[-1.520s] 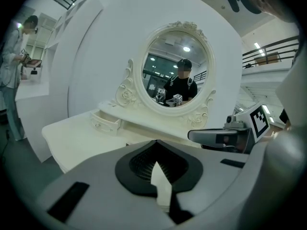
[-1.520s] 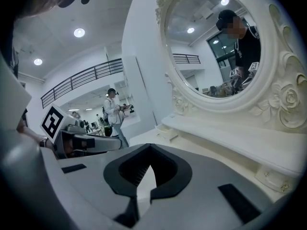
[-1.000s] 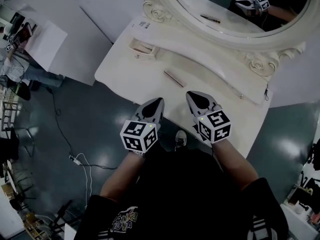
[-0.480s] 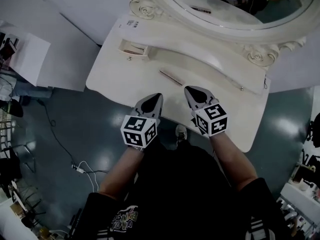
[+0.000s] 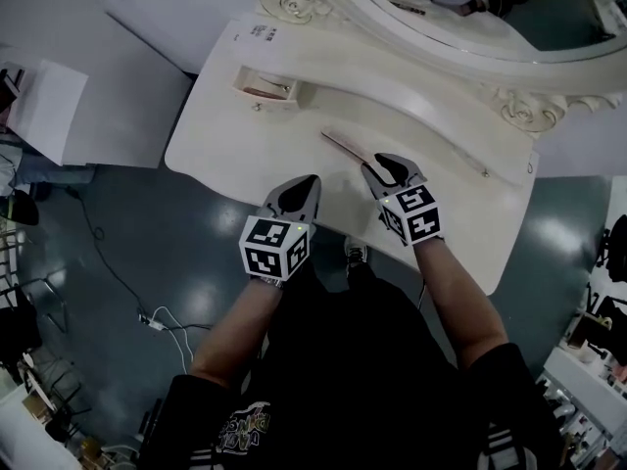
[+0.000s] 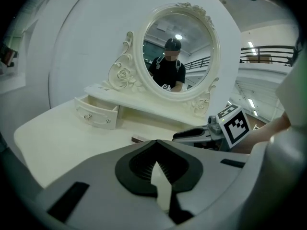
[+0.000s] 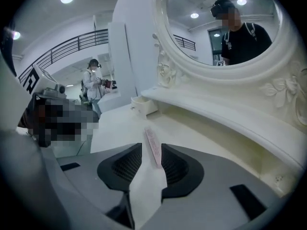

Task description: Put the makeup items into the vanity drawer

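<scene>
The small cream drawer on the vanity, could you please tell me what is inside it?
The small cream drawer stands pulled open. Inside, only a thin brownish streak shows; whether item or shadow, I cannot tell. Its rear part is covered by the white vanity shelf.

There was one white vanity table (image 5: pixel 225 135), with one oval mirror (image 5: pixel 509 18) and one little open drawer (image 5: pixel 266 88). There was one thin makeup stick (image 5: pixel 343 147). There were two grippers, the left gripper (image 5: pixel 306 182) and the right gripper (image 5: pixel 384 163), two marker cubes (image 5: pixel 274 248), and one person in a white top (image 7: pixel 93 80) far off.
</scene>
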{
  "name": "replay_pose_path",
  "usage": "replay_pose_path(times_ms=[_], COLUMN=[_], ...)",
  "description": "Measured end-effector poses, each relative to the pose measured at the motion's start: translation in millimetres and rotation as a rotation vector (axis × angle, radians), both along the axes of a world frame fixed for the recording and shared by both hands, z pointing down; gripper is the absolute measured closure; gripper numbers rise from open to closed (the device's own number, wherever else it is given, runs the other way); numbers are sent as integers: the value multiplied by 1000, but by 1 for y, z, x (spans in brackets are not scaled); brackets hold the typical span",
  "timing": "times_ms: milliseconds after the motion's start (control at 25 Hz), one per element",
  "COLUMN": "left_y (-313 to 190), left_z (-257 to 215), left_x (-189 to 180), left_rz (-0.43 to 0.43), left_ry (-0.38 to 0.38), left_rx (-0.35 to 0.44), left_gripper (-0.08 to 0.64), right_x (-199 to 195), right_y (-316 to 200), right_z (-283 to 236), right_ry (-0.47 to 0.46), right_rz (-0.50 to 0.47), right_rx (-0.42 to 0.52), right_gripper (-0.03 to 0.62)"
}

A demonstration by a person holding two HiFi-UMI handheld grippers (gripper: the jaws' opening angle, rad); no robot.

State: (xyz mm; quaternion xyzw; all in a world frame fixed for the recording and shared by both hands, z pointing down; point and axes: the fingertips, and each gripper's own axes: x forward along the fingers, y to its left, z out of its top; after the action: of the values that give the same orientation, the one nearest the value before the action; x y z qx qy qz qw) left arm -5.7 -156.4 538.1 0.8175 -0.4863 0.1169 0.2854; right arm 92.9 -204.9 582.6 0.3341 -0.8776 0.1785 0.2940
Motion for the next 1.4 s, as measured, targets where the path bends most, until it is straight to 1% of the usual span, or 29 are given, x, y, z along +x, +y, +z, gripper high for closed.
replay_pose_path(times_ms=[160, 360, 640, 720, 800, 1000, 1200, 1400], left_y=[-2, -7, -9, -8, -8, -8, -7, -6], left_z=[7, 9, 13, 13, 14, 10, 1, -11], left_x=[-8, -17, -25, -26, -28, -29, -30, -35], left_rz=[-1, -6, -15, -19, -22, -29, -41, -53], left_ry=[3, 5, 12, 14, 15, 15, 15, 9], left_rx=[-16, -24, -35, -34, -34, -22, -1, 28], left_gripper=[560, 560, 560, 560, 560, 560, 560, 560], right_x=[-4, -13, -14, -13, -14, -23, -31, -44], right_y=[-9, -16, -23, -23, -22, -21, -17, -15], right_z=[23, 37, 56, 59, 58, 44, 23, -5], right_ry=[56, 87, 129, 140, 135, 86, 50, 14], right_rz=[-25, -52, -60, -67, -67, -52, -66, -87], right_rx=[-25, -56, -77, -73, -67, -57, -23, 31], right_gripper=[447, 434, 437, 453, 480, 484, 485, 485])
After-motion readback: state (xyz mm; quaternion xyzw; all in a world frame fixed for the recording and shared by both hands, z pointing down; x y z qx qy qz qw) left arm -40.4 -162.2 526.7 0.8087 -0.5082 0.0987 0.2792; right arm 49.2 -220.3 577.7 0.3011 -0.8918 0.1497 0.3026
